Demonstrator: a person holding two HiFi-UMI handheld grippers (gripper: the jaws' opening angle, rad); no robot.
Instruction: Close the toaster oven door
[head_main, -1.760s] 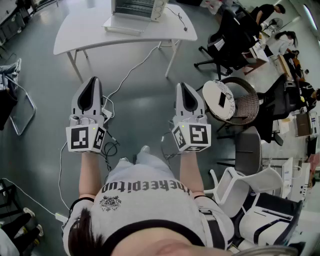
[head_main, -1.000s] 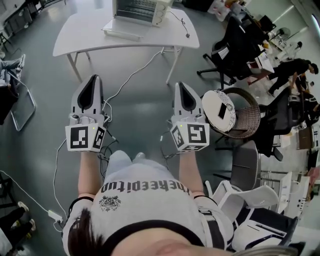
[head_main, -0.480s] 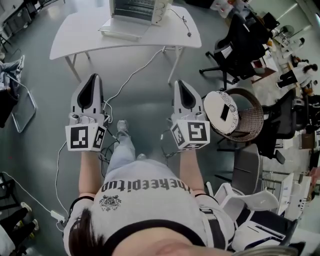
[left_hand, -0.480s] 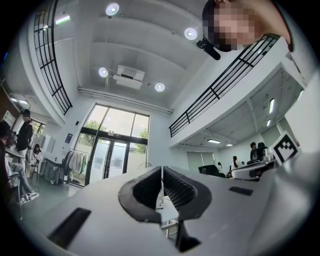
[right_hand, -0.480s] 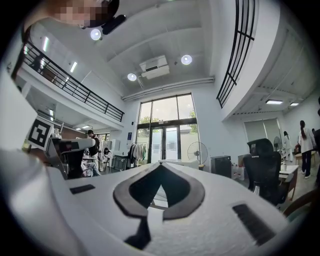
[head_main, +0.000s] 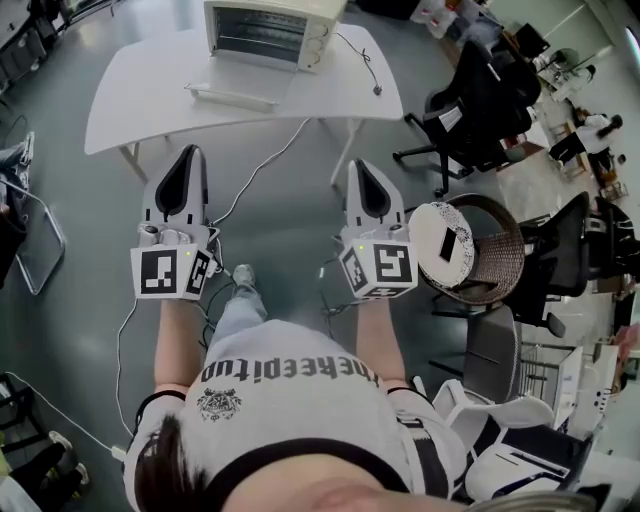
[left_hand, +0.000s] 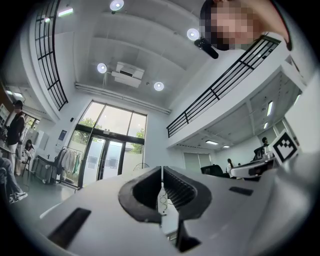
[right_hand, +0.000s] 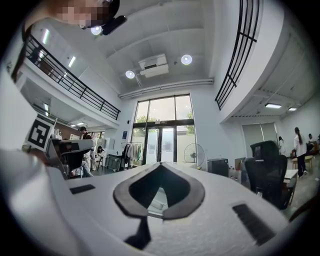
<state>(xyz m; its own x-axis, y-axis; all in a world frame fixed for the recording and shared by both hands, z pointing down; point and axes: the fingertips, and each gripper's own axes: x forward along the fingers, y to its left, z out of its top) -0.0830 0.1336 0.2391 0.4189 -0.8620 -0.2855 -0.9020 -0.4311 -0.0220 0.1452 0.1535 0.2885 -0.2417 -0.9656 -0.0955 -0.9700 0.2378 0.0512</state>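
A cream toaster oven (head_main: 270, 32) stands on a white table (head_main: 140, 90) at the top of the head view. Its door (head_main: 235, 97) hangs open, lying flat in front of it. My left gripper (head_main: 187, 152) and right gripper (head_main: 362, 165) are held side by side over the grey floor, well short of the table's near edge. Both are shut with nothing between the jaws. In the left gripper view the left gripper (left_hand: 161, 172) points up into the hall, the pads meeting in a thin seam. The right gripper (right_hand: 160, 164) shows its tips closed too.
A cable (head_main: 255, 165) runs from the table down across the floor between my grippers. At the right stand black office chairs (head_main: 470, 100) and a wicker chair with a round white cushion (head_main: 445, 235). A folding chair (head_main: 30, 230) is at the left.
The table and toaster oven have come nearer and lower in the head view as the person walks toward them. Both grippers keep their pose, still shut.
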